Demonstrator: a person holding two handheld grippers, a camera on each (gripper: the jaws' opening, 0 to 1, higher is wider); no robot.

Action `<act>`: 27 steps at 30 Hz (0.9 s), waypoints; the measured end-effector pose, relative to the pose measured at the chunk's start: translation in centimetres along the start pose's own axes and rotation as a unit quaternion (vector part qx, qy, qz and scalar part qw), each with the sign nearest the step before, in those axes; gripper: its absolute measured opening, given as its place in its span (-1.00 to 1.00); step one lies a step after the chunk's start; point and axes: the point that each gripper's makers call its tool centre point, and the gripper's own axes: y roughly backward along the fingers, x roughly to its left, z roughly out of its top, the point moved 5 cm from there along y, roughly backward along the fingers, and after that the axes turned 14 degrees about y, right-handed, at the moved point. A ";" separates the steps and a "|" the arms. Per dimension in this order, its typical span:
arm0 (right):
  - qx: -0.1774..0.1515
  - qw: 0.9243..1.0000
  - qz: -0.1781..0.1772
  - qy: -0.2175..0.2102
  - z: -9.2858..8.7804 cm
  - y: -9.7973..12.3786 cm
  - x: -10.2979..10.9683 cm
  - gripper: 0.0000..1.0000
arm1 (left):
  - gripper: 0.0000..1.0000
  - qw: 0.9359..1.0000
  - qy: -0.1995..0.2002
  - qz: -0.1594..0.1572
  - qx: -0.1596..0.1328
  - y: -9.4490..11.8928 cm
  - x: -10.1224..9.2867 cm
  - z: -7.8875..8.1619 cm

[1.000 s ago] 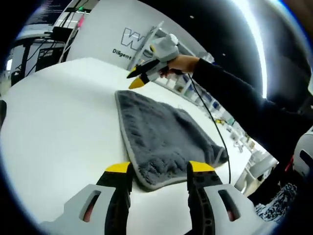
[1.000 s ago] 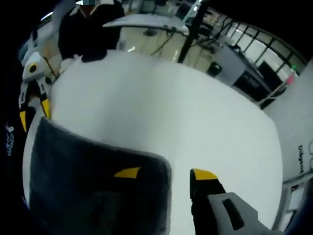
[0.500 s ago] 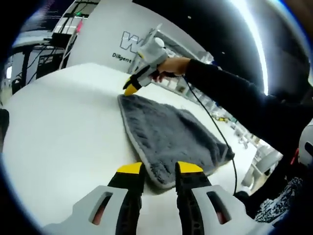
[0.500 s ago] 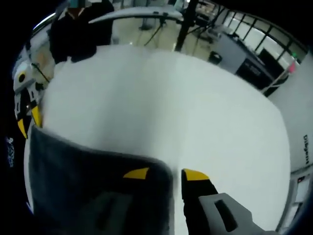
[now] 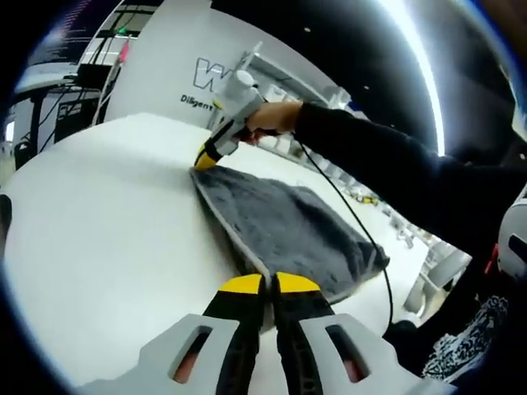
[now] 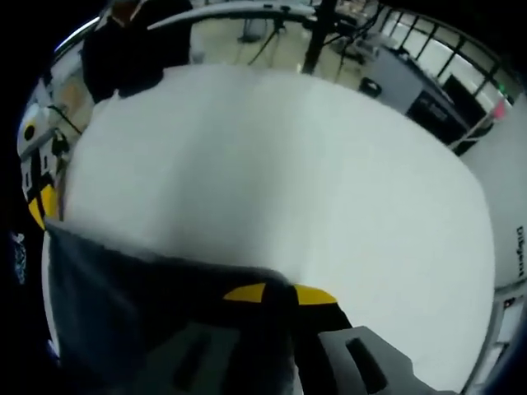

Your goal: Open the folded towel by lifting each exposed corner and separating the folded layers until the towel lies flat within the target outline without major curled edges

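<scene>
Table (image 5: 99,214): white, round-edged, carrying the grey towel (image 5: 280,226).
Left gripper (image 5: 269,284): pinching towel's near corner.
Right gripper (image 6: 280,293): pinching towel's far corner.
Room: white lettered wall (image 5: 177,62).

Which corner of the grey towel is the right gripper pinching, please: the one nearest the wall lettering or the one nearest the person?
The right gripper is shut on the towel corner nearest the wall lettering; the left gripper grips the near corner.
</scene>
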 end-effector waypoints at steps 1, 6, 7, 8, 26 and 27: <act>0.000 1.000 -0.002 0.004 0.0 0.0 0.0 -0.90 | -0.98 1.000 -0.004 -0.002 -0.002 0.0 -0.1 0.0; -0.004 1.000 -0.005 0.014 0.0 0.0 0.0 -0.94 | -0.99 1.000 -0.020 -0.010 -0.008 0.0 -0.4 0.1; -0.005 1.000 -0.006 0.014 0.0 0.1 0.0 -0.95 | -0.99 1.000 -0.021 -0.010 -0.007 0.0 -0.4 0.1; -0.007 1.000 -0.007 0.014 0.0 0.1 0.0 -0.96 | -0.99 1.000 -0.021 -0.011 -0.007 0.0 -0.4 0.1; -0.064 0.996 -0.052 0.025 0.5 2.9 -0.6 -0.97 | -1.00 0.999 -0.023 -0.039 -0.026 0.2 -2.5 0.7; -0.068 0.996 -0.056 0.024 0.5 3.1 -0.6 -0.97 | -1.00 0.999 -0.023 -0.041 -0.027 0.2 -2.7 0.6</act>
